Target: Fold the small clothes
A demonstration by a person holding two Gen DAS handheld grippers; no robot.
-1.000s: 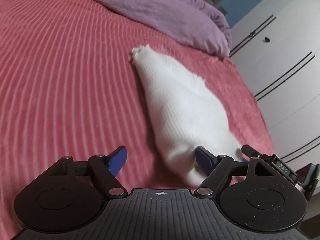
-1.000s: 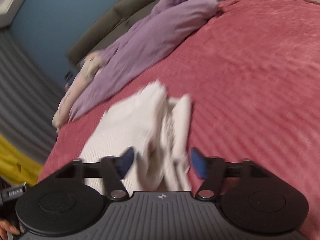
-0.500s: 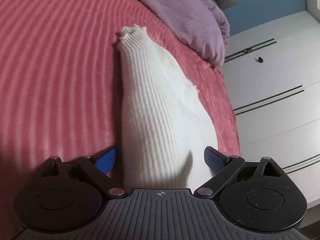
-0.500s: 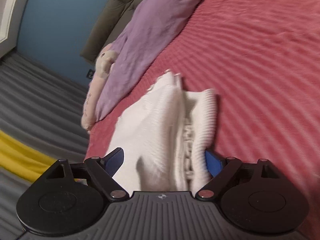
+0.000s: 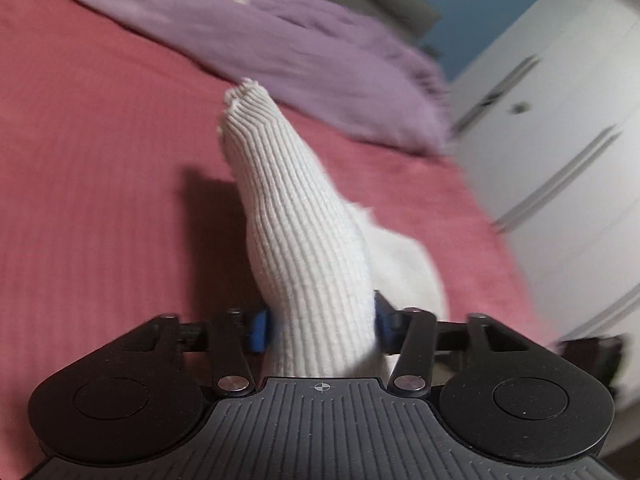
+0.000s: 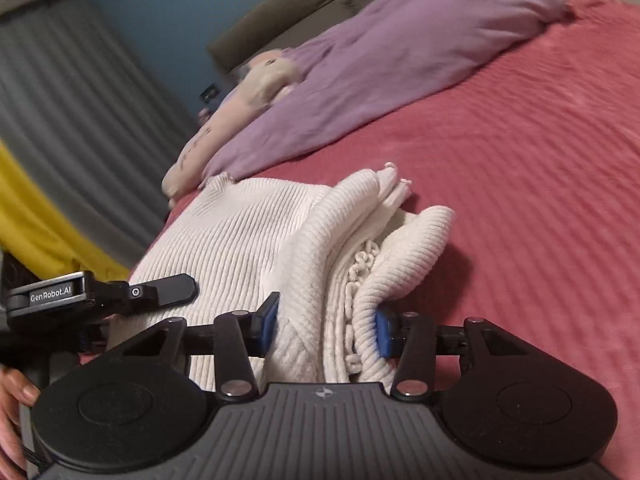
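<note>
1. Left gripper (image 5: 322, 326): jaws closing, blue pads (image 5: 258, 330) pressing both sides of a bunched part of the white ribbed knit garment (image 5: 296, 240). Pinch on the fabric, nothing else between the fingers.
2. Right gripper (image 6: 326, 330): jaws closing too, blue pads (image 6: 268, 322) squeezing a thick stack of folded layers of the same white garment (image 6: 240, 236), with a lacy trim edge showing in the stack.
3. Right view, low left: the left gripper (image 6: 100, 296) sits beside the garment, black finger lying over the cloth edge; a hand (image 6: 14, 404) shows at the frame edge.
4. Garment lies on the pink ribbed bedspread (image 5: 100, 200) near the bed's edge. In the left view a ribbed tube part with a frilled cuff rises off the bed, casting a shadow on its left; the rest spreads flat to the right.
5. Farther: purple blanket (image 6: 400, 60) heaped across the bed, touching a cream soft item (image 6: 260, 80) at its left end; blurred, cannot tell what it is.
6. Farthest: white wardrobe (image 5: 560, 140) beside the bed, blue wall (image 6: 160, 8), grey headboard (image 6: 280, 4), yellow cloth (image 6: 36, 216) at the far left.
</note>
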